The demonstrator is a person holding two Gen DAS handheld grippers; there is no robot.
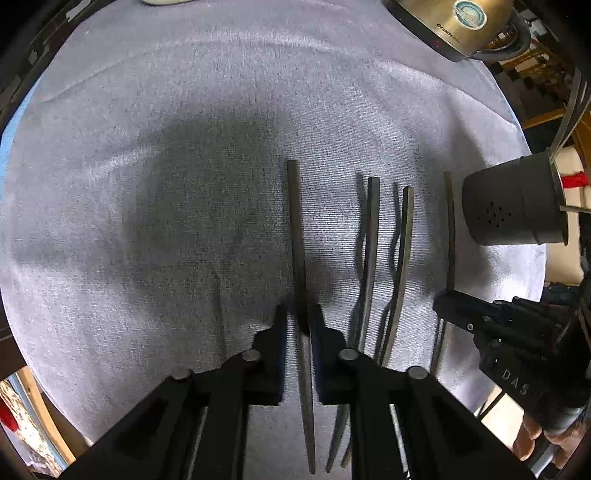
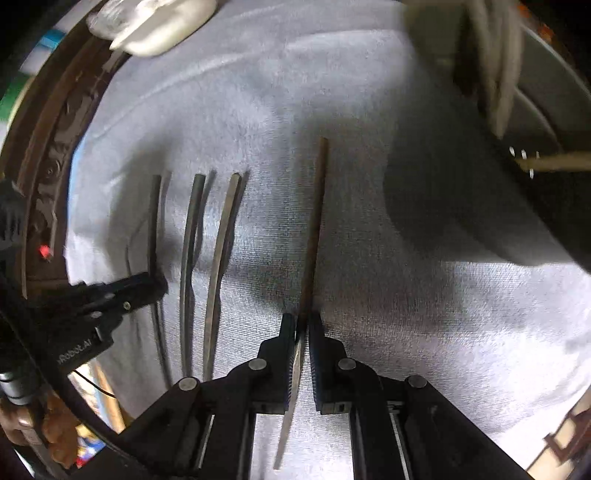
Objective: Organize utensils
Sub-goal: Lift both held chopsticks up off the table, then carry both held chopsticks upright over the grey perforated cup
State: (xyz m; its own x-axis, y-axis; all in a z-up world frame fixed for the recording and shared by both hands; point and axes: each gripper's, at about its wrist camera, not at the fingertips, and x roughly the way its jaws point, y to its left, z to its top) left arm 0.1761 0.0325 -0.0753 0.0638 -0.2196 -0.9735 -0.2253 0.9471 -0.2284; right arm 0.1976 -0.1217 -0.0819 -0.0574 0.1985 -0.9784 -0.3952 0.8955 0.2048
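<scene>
- Broadly, a pale grey cloth covered the table beyond both pairs of fingers, with a brass-coloured kettle at its far edge, well ahead and to the right of the left fingers.
- A dark holder lay tilted ahead and to the right of the left fingers, mouth turned away; something thin stuck out of it, though I could not tell what.
- The left gripper was nearly closed around one dark chopstick, which ran straight ahead from between its fingers; whether the pads actually pressed it I could not tell.
- The right gripper was clamped on a brownish chopstick, pads touching both sides, the tapered tip trailing back under the fingers.
- Two more chopsticks lay side by side on the cloth, between the two grippers.
- All were slim, dark, square at the thick end and tapered.
- To do this well, I judged each grip should be firm and near mid-length, then the stick lifted level before tipping it into the holder.
</scene>
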